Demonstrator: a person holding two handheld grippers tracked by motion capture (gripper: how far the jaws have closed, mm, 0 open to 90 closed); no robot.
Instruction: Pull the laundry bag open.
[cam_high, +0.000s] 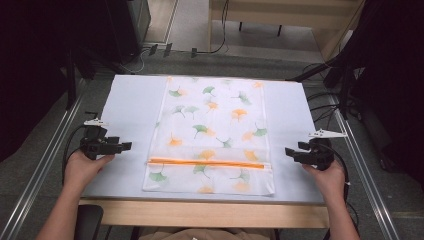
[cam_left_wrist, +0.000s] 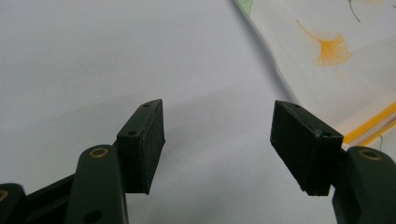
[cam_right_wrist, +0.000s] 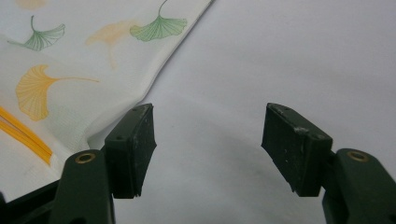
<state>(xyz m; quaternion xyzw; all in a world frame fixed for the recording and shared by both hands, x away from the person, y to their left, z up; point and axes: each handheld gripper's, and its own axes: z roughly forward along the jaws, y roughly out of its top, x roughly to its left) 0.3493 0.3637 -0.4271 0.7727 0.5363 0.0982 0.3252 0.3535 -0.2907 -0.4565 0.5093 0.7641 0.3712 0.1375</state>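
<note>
The white table spreads out before me, and flat along its middle lies the mesh laundry bag, white with green and orange ginkgo leaves printed on it. Its orange zipper runs straight across near my end and looks closed; I cannot tell whether anything is inside, though the bag lies flat. Nothing rests on top of it, and bare tabletop separates it from each of my tools.

My left gripper sits on the table just beside the bag's left edge, jaws spread wide with only tabletop between them, touching nothing. My right gripper rests near the right edge, level with the zipper, jaws likewise wide apart and empty, its inner pad just beside the fabric's hem.
</note>
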